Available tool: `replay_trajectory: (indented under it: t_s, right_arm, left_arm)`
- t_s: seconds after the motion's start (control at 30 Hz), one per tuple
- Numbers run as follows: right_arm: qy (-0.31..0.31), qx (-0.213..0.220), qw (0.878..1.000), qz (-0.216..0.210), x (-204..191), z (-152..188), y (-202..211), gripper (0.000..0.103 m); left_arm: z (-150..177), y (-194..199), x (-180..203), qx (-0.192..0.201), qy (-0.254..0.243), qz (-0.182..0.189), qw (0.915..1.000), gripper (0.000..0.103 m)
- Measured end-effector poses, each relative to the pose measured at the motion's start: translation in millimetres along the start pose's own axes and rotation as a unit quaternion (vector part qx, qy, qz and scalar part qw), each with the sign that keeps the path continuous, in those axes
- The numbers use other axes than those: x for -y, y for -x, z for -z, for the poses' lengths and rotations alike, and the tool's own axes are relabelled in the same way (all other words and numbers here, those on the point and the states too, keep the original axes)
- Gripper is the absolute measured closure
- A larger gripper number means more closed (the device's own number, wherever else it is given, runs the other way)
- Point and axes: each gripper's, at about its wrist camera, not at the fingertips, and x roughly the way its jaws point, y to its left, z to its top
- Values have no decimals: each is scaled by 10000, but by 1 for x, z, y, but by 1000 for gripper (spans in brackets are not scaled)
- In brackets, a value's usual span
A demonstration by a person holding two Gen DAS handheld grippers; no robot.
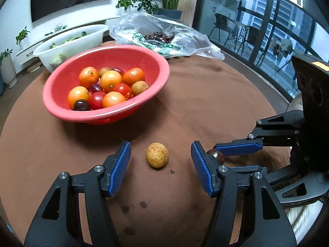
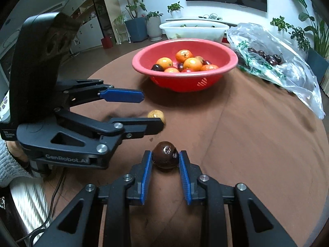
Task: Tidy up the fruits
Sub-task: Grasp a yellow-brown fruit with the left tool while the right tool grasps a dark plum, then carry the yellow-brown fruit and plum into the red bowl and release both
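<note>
A small tan longan lies on the brown tablecloth between the spread fingers of my left gripper, which stands open around it without touching. In the right wrist view the same longan peeks out behind that gripper. My right gripper is shut on a dark brown plum, both blue pads pressing its sides just above the cloth. From the left wrist view the plum shows between the right gripper's fingers. A red bowl holds oranges, tomatoes, plums and longans.
A clear plastic bag with dark cherries lies behind the bowl, beside a white tub of greens. The round table's edge curves off to the right. A grey sleeve holds the left gripper. Potted plants stand beyond.
</note>
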Motion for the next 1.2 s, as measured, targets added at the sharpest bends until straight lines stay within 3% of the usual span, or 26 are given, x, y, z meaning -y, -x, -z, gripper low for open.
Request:
replay_trajectory:
  t_s: [0.03,0.17,0.23,0.77,1.2]
  right_arm:
    - [-3,-16,10000,9,1,1,0,74]
    - [19,-14,10000,21,0,1,-2,74]
    - [24,-17,10000,13,0,2,-2,74]
    - [-126,147,9998,-40,5,-2,6,74]
    - [-792,306,9949,-550,25,-14,15,74]
  left_arm:
    - [0,-3,0,-36,-2,26,10000,45]
    - [1,-13,2,-126,-114,-15,9999,71]
    - [2,-17,1,-166,-187,-105,9996,79]
    - [3,12,-4,138,-87,-36,9999,80]
    - [-3,42,-19,371,229,-27,9990,80]
